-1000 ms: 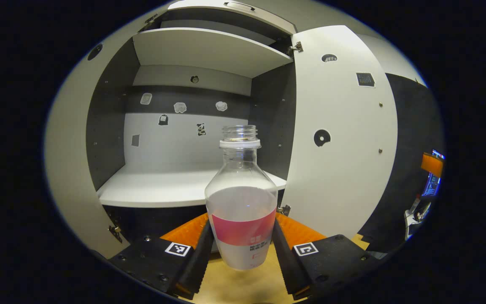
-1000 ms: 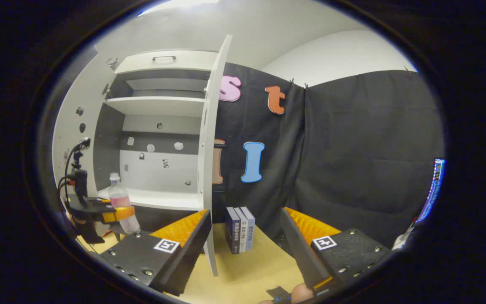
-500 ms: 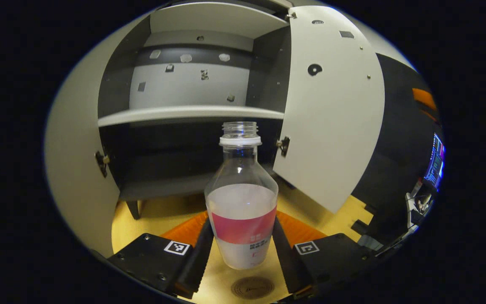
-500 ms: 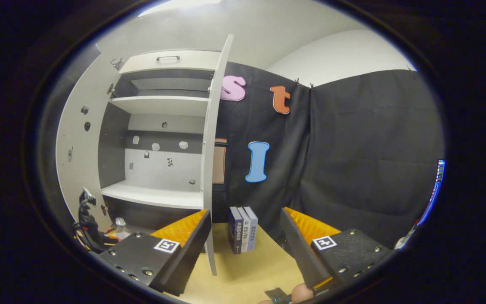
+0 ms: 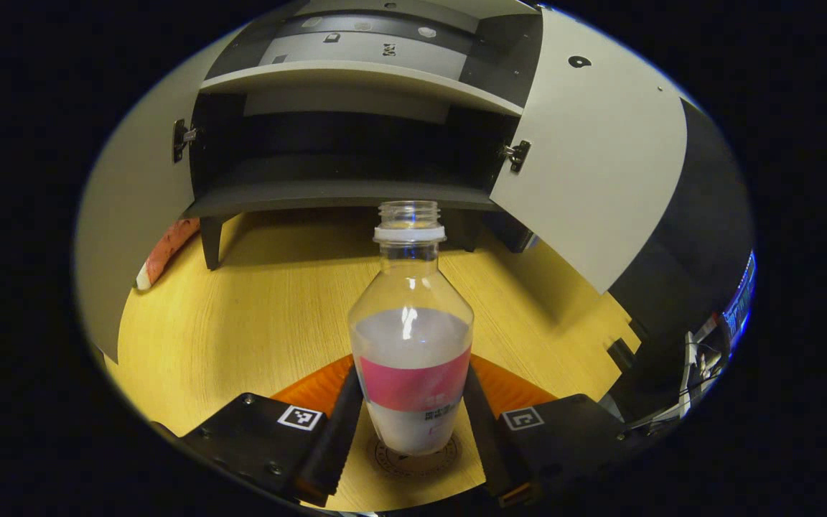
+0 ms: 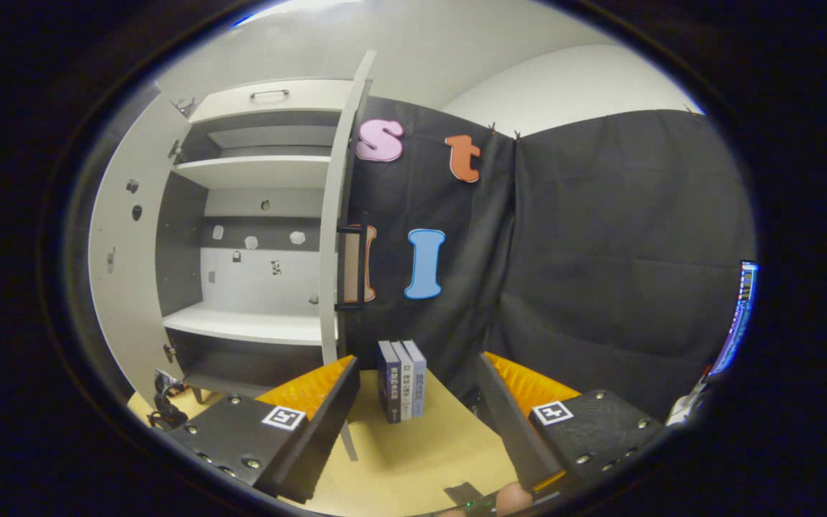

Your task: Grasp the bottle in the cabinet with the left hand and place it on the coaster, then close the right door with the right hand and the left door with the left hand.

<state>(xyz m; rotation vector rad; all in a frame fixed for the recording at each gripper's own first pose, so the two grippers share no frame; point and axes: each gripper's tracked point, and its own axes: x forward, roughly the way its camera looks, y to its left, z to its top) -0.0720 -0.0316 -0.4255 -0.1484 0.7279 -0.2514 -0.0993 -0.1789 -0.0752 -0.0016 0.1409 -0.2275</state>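
Note:
In the left gripper view, a clear uncapped bottle [image 5: 410, 345] with a pink label and some whitish liquid stands upright, and my left gripper [image 5: 411, 373] is shut on its lower body. Its base is right over a round brown coaster [image 5: 385, 462] on the wooden table; I cannot tell whether they touch. Behind it is the cabinet [image 5: 342, 190] with its left door [image 5: 133, 215] and right door [image 5: 600, 158] swung open. In the right gripper view, my right gripper [image 6: 417, 362] is open and holds nothing, in front of the right door [image 6: 331, 237], which is seen edge-on.
Three books [image 6: 400, 388] stand upright on the table [image 6: 413, 452] just right of the cabinet. A reddish object [image 5: 166, 248] lies behind the left door. A screen [image 6: 740, 316] glows at the far right. The cabinet's white shelf [image 6: 248, 327] is bare.
My left gripper has carried the bottle out of the cabinet and down to just over the coaster. The right gripper has shifted only slightly and stays open.

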